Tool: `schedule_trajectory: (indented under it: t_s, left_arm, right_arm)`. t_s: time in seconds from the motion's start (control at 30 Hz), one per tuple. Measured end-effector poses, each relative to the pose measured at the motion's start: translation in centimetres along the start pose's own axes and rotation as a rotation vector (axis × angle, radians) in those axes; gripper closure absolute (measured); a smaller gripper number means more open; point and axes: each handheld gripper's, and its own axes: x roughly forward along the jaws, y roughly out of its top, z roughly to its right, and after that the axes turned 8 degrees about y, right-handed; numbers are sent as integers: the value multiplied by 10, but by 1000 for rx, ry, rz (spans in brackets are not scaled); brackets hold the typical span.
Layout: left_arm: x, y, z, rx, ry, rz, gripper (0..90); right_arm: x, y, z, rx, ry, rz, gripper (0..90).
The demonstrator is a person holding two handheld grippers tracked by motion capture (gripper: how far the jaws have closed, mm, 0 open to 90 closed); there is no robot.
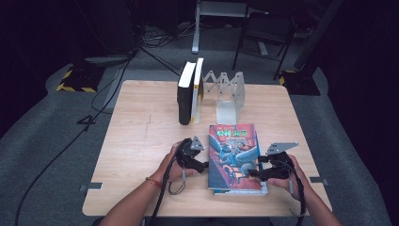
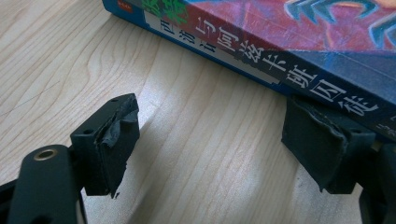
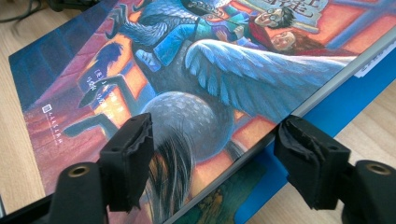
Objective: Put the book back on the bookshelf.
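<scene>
The book (image 1: 236,157) lies flat at the tabletop's (image 1: 141,141) near edge, long axis running near-to-far — between both grippers' released fingers: left gripper (image 1: 205,165) at its spine, right gripper (image 1: 253,173) straddling its lifted cover edge.

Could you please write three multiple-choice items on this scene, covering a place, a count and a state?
1. Where does the colourful book lie?
A. flat on the table, between the grippers
B. upright in the rack
C. on the floor

2. How many books stand by the folding rack?
A. none
B. two
C. five

3. How is the left gripper?
A. shut on the book
B. shut on a cable
C. open beside the book's spine

A: the high view shows it flat, with the right gripper at its other edge.
B: two upright books stand there.
C: bare table shows between its jaws.
</scene>
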Motion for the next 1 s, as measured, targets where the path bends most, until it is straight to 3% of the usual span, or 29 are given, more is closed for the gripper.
schedule_trajectory:
  t_s: [0.13,0.3,0.5,0.67,0.8,1.0]
  left_arm:
    - [0,0,0,2,0,2,191]
    - [0,0,0,0,1,3,192]
    - [0,-1,0,-1,4,3,192]
    - [0,-1,1,-1,5,3,193]
    - [0,-1,1,0,6,2,193]
    - [0,-1,1,-1,7,2,193]
  right_arm:
    - [0,2,-1,-25,-13,-2,339]
    - [-4,3,-3,-40,-49,26,487]
    - [-4,5,6,-40,13,37,543]
    - [0,8,11,-26,38,54,466]
    - [5,13,14,-21,43,56,462]
    - [10,14,16,-27,76,89,610]
